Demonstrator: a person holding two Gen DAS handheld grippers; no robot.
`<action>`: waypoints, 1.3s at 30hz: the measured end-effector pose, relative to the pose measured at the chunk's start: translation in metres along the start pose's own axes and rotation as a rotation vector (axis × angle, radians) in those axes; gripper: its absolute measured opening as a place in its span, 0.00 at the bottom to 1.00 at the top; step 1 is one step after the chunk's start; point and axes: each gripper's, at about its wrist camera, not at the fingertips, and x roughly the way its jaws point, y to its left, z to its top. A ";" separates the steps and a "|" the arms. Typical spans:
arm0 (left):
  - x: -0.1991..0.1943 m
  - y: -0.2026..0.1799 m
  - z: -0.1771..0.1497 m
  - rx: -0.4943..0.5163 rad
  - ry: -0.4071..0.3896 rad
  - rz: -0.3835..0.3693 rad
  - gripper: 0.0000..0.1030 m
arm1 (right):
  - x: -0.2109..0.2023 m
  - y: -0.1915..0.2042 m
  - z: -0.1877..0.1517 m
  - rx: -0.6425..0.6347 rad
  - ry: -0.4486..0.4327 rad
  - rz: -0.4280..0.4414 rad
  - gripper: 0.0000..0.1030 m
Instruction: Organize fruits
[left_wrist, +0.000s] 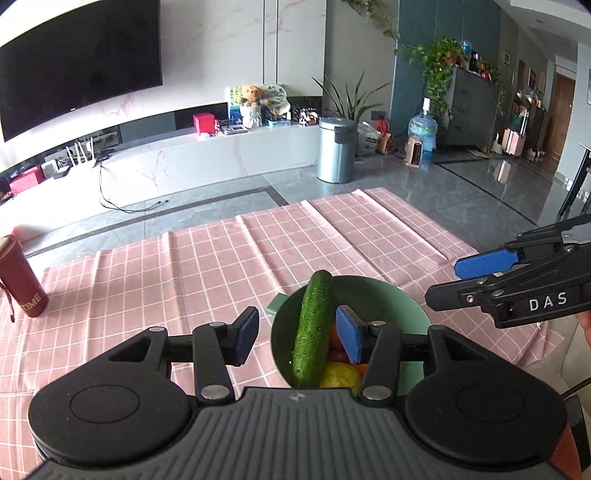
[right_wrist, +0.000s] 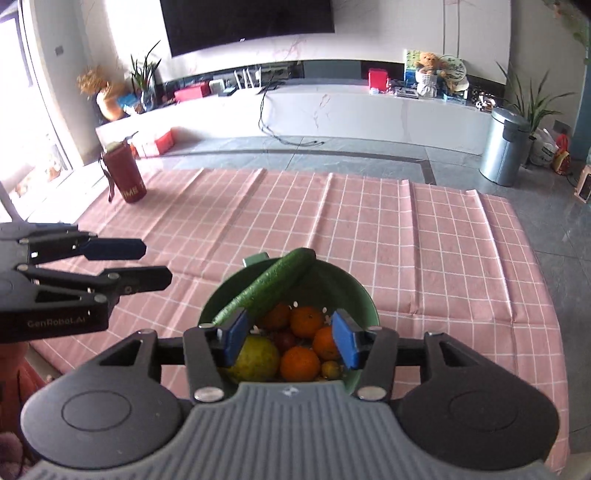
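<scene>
- Hovering over round green bowl (right_wrist: 364, 295): left tool (left_wrist: 299, 334), right tool (right_wrist: 290, 338), both with blue pads apart, nothing gripped.
- Long bumpy green cucumber (right_wrist: 269, 282) leans across bowl rim, over oranges (right_wrist: 300, 363).
- Bowl sits on pink checked tabletop (right_wrist: 332, 221); red bottle (right_wrist: 125, 171) well apart.

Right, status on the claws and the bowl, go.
Both claws, left and right, open, empty, above bowl. Cucumber leaning on rim, over oranges. Nothing blocking.
</scene>
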 end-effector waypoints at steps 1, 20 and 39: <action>-0.006 0.000 -0.002 -0.001 -0.013 0.016 0.59 | -0.006 0.005 -0.002 0.018 -0.026 -0.003 0.52; -0.037 0.008 -0.067 -0.086 -0.065 0.225 0.77 | -0.038 0.091 -0.101 0.117 -0.271 -0.210 0.72; 0.005 0.019 -0.111 -0.156 0.115 0.246 0.78 | 0.014 0.096 -0.134 0.139 -0.215 -0.281 0.75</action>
